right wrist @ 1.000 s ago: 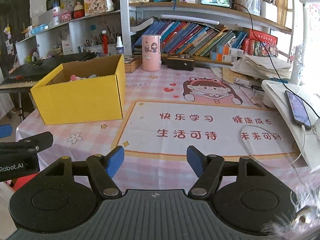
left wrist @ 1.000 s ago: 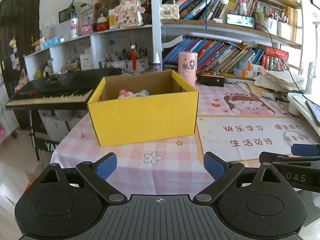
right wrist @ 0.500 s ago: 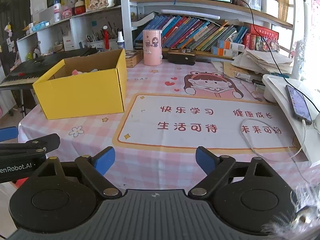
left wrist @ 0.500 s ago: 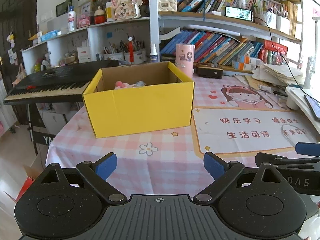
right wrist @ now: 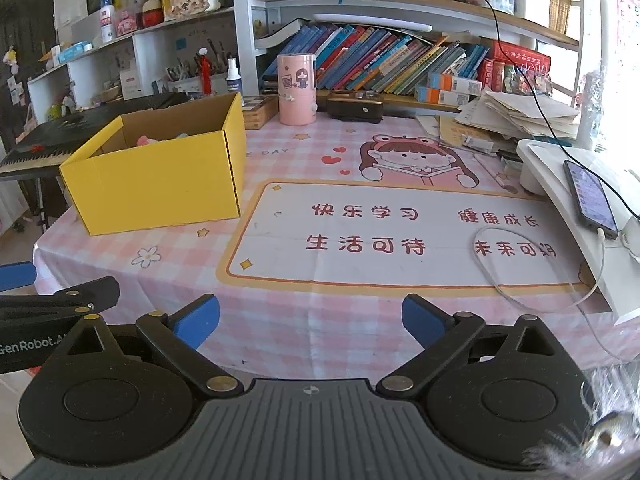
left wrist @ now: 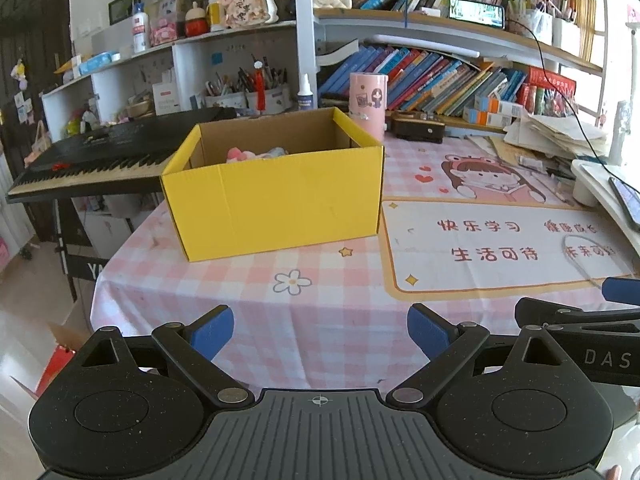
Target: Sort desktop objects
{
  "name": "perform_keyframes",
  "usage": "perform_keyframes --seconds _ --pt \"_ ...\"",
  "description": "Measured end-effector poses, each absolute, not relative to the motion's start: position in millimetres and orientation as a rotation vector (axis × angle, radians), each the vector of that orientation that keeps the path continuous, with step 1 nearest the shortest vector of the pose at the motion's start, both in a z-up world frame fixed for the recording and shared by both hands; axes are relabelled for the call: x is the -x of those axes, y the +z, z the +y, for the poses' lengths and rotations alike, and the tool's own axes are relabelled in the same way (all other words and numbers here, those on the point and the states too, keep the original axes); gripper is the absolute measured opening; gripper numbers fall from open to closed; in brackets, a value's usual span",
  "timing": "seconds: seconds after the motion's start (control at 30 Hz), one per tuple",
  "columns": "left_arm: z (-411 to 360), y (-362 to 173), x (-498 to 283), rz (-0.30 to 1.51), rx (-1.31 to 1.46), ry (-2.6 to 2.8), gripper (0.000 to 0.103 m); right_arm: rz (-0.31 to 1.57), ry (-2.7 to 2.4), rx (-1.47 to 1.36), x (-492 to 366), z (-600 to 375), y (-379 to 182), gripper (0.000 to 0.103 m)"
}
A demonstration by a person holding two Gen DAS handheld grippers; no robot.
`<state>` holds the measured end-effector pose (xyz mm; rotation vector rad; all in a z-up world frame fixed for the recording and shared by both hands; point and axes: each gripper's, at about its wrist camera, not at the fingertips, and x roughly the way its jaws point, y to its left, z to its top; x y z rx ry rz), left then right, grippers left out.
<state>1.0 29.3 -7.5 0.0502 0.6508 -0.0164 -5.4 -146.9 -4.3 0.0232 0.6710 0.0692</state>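
Left hand-held gripper [left wrist: 320, 334] gapes empty; right hand-held gripper [right wrist: 311, 322] just widened.

A black keyboard [left wrist: 100, 160] stands left of shelved books [right wrist: 384, 60]

Yellow box [left wrist: 276, 204]; pink-white checked tablecloth [left wrist: 320, 320]; blue tool pads [left wrist: 212, 330].

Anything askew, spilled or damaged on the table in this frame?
Nothing looks spilled or damaged. The yellow box sits slightly skewed to the mat. A loose white cable loops across the mat from the phone. A paper stack is untidy.
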Motion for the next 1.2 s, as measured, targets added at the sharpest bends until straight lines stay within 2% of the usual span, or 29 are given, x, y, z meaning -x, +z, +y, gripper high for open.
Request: perform_keyframes --seconds 1.2 --pt "23.9 -4.8 0.5 0.641 -0.039 -0.015 0.096 0.670 0.072 -0.017 11.1 -154.4 -2.1 0.099"
